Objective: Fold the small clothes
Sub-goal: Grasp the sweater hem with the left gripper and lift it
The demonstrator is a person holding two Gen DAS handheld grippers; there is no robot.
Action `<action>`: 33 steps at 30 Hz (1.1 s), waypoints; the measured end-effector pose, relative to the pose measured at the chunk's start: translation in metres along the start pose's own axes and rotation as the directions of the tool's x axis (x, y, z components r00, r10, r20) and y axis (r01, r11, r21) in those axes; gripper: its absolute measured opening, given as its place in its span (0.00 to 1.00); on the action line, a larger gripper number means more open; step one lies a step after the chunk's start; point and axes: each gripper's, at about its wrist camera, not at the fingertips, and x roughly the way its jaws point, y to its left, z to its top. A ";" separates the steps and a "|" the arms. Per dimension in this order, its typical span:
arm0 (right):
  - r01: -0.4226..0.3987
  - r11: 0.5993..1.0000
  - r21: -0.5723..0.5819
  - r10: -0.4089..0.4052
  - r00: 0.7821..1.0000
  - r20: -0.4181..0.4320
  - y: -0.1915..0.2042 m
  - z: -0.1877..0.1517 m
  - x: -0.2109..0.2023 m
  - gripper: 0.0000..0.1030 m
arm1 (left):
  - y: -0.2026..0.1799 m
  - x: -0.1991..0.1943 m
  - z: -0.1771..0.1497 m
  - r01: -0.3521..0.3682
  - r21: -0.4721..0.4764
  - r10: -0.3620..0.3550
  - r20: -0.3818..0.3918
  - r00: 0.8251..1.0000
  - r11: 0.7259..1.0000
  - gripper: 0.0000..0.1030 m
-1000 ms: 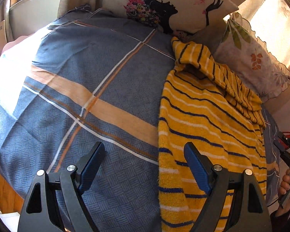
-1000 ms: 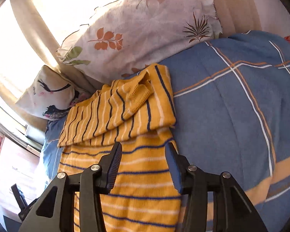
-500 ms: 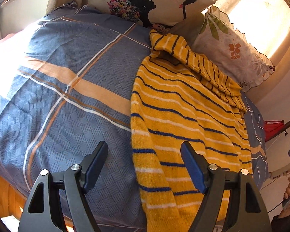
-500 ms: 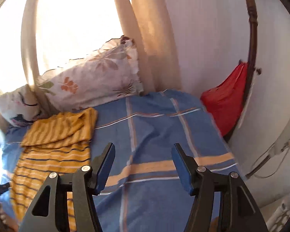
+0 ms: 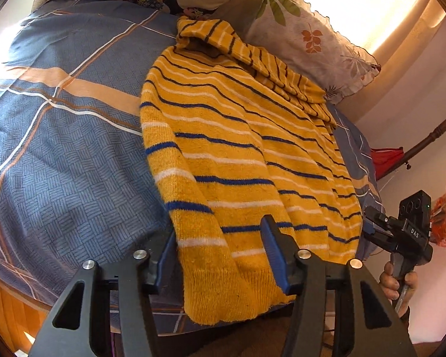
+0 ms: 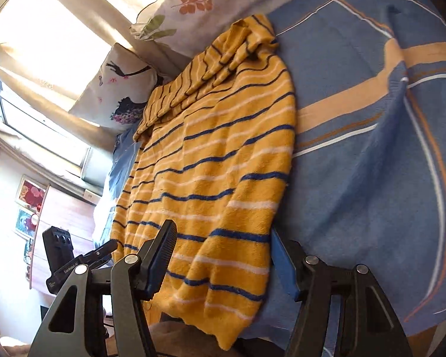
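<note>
A yellow knit sweater [image 5: 238, 160] with blue and white stripes lies flat on the bed, its top part folded over near the pillows and its hem hanging over the front edge. My left gripper [image 5: 220, 255] is open, its jaws straddling the hem's left corner. My right gripper [image 6: 223, 258] is open, its jaws straddling the hem's right corner of the sweater [image 6: 217, 160]. The right gripper also shows in the left wrist view [image 5: 401, 235], and the left gripper in the right wrist view [image 6: 74, 258].
The bed has a blue checked cover [image 5: 59, 148] with orange and white bands. Two pillows [image 5: 309, 35] lean at the head by a bright curtained window. A red bag [image 5: 386, 160] hangs by a wooden post at the right.
Both grippers have come in to the sweater's hem at the front edge of the bed. The right gripper swung back from facing the wall. The sweater has not moved.
</note>
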 end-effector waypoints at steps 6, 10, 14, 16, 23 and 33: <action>-0.040 0.997 -0.061 0.037 0.998 -0.048 0.016 -0.014 0.014 0.66 | -0.012 0.004 -0.011 0.056 0.036 -0.055 -0.026 0.998 0.998 0.53; -0.061 0.997 -0.044 0.060 0.997 -0.039 0.014 -0.027 0.011 0.66 | -0.013 0.011 -0.007 0.090 0.004 -0.090 -0.014 0.996 0.996 0.66; -0.048 0.997 -0.060 0.048 0.999 -0.007 0.018 -0.042 0.010 0.60 | -0.014 0.015 -0.004 0.048 -0.017 -0.048 -0.007 0.999 0.999 0.37; 0.000 0.997 -0.073 0.002 1.000 0.022 0.021 -0.047 0.012 0.33 | -0.009 0.016 0.001 0.022 -0.035 -0.023 -0.023 0.999 0.999 0.08; -0.142 0.990 0.022 0.141 0.988 0.060 0.013 -0.021 -0.005 0.13 | -0.007 -0.034 0.008 0.084 -0.069 -0.079 0.072 0.994 0.994 0.08; -0.212 0.977 -0.014 0.213 0.975 0.063 0.018 -0.042 -0.051 0.12 | -0.016 -0.065 -0.022 0.069 -0.010 -0.068 0.071 0.995 0.998 0.08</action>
